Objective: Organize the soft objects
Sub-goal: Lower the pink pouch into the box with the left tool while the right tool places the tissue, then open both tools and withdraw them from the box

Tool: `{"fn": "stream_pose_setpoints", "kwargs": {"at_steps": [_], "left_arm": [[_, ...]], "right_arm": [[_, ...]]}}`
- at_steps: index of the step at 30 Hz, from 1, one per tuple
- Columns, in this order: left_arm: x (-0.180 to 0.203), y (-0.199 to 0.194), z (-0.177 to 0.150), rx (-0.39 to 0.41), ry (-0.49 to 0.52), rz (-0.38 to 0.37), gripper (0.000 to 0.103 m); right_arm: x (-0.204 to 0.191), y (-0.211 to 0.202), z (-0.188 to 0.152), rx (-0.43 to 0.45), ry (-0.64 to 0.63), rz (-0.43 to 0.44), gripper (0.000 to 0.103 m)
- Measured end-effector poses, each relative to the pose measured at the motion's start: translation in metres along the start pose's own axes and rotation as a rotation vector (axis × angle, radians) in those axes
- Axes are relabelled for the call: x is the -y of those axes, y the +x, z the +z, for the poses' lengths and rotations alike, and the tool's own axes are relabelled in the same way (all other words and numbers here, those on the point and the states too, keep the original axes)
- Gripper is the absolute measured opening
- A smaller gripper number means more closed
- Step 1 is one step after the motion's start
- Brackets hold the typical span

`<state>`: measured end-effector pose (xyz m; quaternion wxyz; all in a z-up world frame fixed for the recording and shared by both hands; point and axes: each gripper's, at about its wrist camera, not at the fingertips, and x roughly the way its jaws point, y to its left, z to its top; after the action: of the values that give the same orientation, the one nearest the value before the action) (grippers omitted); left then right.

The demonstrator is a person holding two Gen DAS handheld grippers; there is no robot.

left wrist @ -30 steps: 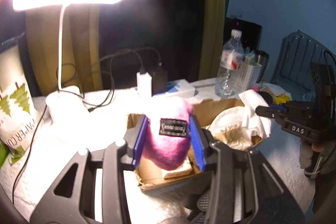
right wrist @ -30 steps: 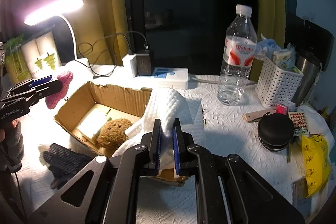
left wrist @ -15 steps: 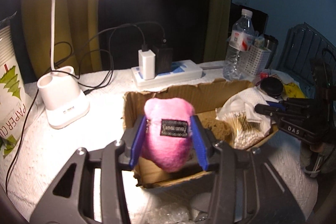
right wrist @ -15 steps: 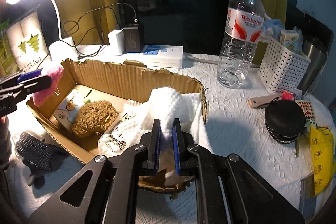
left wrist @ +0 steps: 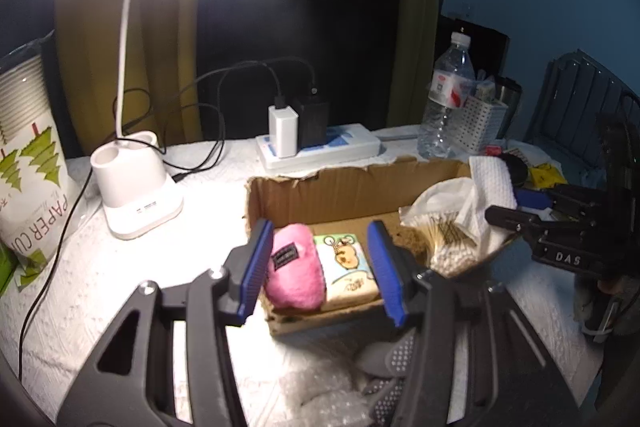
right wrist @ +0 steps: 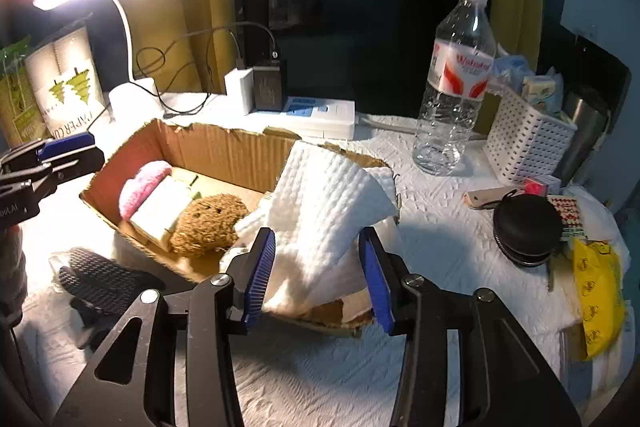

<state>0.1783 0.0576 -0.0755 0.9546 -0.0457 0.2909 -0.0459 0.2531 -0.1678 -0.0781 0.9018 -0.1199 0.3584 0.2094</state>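
The pink plush pouch (left wrist: 294,267) is lying inside the cardboard box (left wrist: 320,193), in its corner nearest to the left gripper, and it is touching a flat packet with a cartoon print (left wrist: 350,267) at its 3 o'clock side. The left gripper (left wrist: 320,269) is hovering just above them; its jaws are opening, the pouch and the packet are showing between them, and the blue pads are not pressing on the pouch.

In the right wrist view, a brown fuzzy toy (right wrist: 208,223) is sitting in the box beside the packet, at about 4 o'clock from the pouch. The white waffle cloth (right wrist: 324,219) is draping over the box wall at the toy's 3 o'clock side. The right gripper (right wrist: 318,279) is standing around the lower part of the cloth; its jaws are opening too, and the pads are standing apart from the cloth on both sides. A clear bag of cotton swabs (left wrist: 444,239) is lying in the box under the cloth.

Outside the box, a black glove (right wrist: 104,279) is lying at 8 o'clock from it. A power strip (right wrist: 316,111) with two chargers is sitting at 12 o'clock. A water bottle (right wrist: 456,79) and a white perforated basket (right wrist: 528,143) with small packets inside are standing at 2 o'clock. A lit desk lamp (left wrist: 136,187) is standing at 10 o'clock.
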Motion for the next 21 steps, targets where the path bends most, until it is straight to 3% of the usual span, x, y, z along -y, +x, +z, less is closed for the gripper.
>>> {"fn": "stream_pose_setpoints", "kwargs": {"at_steps": [8,21], "left_arm": [[0.0,-0.034,-0.012,0.019,-0.009,-0.004,0.051],[-0.003,-0.069,-0.036,0.024,-0.03,0.004,0.051]], "right_arm": [[-0.02,-0.039,-0.002,0.037,-0.019,0.005,0.05],[-0.029,-0.059,-0.011,0.048,-0.011,0.017,0.051]]}}
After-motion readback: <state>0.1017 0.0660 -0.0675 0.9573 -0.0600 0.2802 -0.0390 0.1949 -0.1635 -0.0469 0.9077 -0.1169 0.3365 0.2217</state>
